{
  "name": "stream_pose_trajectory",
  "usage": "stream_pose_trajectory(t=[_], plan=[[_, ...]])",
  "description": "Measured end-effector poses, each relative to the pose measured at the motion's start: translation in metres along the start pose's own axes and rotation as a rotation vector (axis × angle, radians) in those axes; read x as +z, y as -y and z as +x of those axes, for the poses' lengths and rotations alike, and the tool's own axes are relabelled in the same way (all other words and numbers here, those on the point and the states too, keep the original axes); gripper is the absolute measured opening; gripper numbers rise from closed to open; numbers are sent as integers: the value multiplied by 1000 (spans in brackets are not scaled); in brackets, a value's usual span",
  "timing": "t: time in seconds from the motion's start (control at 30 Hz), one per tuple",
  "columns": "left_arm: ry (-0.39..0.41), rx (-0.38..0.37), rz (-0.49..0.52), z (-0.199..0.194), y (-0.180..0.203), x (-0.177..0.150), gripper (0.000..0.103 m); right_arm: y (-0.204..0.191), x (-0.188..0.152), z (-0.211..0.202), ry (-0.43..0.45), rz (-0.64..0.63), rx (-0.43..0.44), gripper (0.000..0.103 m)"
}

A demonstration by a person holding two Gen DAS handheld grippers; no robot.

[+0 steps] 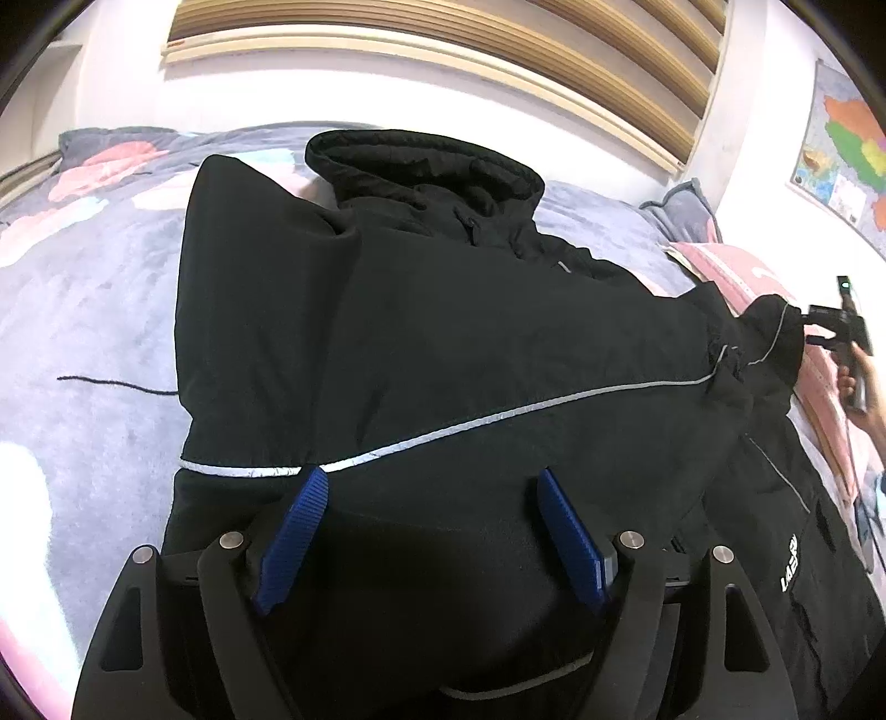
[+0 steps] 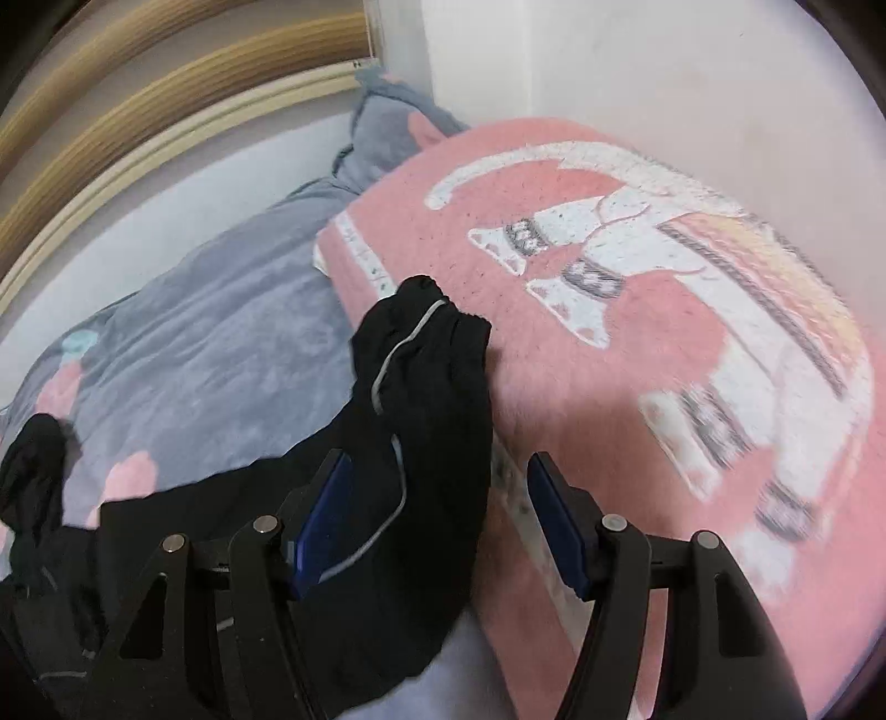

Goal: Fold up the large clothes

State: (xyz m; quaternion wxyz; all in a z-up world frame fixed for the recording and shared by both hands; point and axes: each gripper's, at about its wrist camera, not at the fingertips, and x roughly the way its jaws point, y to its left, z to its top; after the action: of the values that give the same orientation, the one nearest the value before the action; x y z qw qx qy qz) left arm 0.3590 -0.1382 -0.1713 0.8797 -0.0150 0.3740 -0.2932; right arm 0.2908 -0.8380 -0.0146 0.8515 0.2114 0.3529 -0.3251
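A large black jacket (image 1: 470,343) with grey reflective piping lies spread on a grey bed cover (image 1: 83,310), its hood (image 1: 426,166) toward the headboard. My left gripper (image 1: 432,479) is open, its blue pads (image 1: 293,531) hovering over the jacket's body. One sleeve stretches right; its cuff (image 1: 775,332) rests against a pink blanket. In the right wrist view the same sleeve (image 2: 421,399) lies between and left of my open right gripper (image 2: 437,465), cuff (image 2: 432,304) on the pink blanket (image 2: 637,343). The right gripper also shows in the left wrist view (image 1: 830,321) beside the cuff.
A folded pink blanket with a white cat pattern lies at the bed's right side. A grey pillow (image 2: 387,133) sits by the wooden slatted headboard (image 1: 443,44). A wall map (image 1: 841,155) hangs at the right. A thin black cord (image 1: 111,385) lies on the cover at left.
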Motion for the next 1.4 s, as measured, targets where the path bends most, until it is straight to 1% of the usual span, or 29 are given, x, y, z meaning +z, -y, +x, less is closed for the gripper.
stream_pose_trajectory(t=[0.03,0.07,0.13,0.17,0.23,0.3,0.33,0.37,0.43,0.47,0.53,0.6,0.67,0.77,0.87,0.93,1.0,1.03,1.07,1.1,1.17,1.2,1.3,1.4], plan=[[0,0,0,0,0,0,79,-2,2,11,-24,-3,9,51],[0,-1,1,0,0,0,80,-5,4,22,-54,-13,-7,40],[0,-3,-2,1,0,0,80,-12,2,29,-64,-52,-29,13],[0,-4,-3,1,1,0,80,-17,1,25,-50,-76,-19,12],[-1,-6,-3,2,0,0,80,-20,-3,1,29,-114,-17,11],[-1,-4,-2,2,1,0,80,-6,-1,-19,96,-76,-39,10],[-1,-5,-2,2,1,0,80,8,0,-27,124,-29,-70,10],[-1,-5,-1,2,1,0,80,19,1,-28,130,12,-85,10],[-1,-5,-1,2,1,0,80,43,-3,-17,82,100,-92,10],[-1,-6,-1,3,0,1,80,50,-6,-5,34,130,-94,10],[-1,-9,-2,3,0,1,80,53,-11,9,-30,156,-95,9],[-2,-9,-2,3,0,1,80,44,-11,4,-44,159,-88,10],[-4,-10,-3,3,-1,1,81,25,-7,-14,-24,97,-48,9],[-10,-7,-2,3,-1,3,81,-24,-8,-61,29,-24,11,9],[-22,-1,-1,4,1,5,81,-73,-14,-98,58,-108,74,9],[-42,10,-4,1,3,8,81,-111,-20,-123,52,-144,156,9],[-50,28,-9,-11,6,14,81,-149,-30,-151,51,-183,232,9],[-45,24,-18,-18,6,16,81,-168,-36,-163,53,-215,260,9],[-32,4,-40,-33,6,19,81,-190,-43,-177,56,-253,284,9],[-18,-12,-58,-47,4,22,81,-213,-50,-186,56,-287,308,8],[6,-11,-71,-70,1,26,81,-252,-66,-205,51,-348,362,9],[18,11,-68,-86,-1,27,81,-278,-80,-217,49,-385,390,8],[24,85,-48,-114,-9,28,81,-345,-119,-236,46,-486,452,9],[48,123,-45,-138,-21,22,81,-422,-170,-247,31,-594,520,8]])
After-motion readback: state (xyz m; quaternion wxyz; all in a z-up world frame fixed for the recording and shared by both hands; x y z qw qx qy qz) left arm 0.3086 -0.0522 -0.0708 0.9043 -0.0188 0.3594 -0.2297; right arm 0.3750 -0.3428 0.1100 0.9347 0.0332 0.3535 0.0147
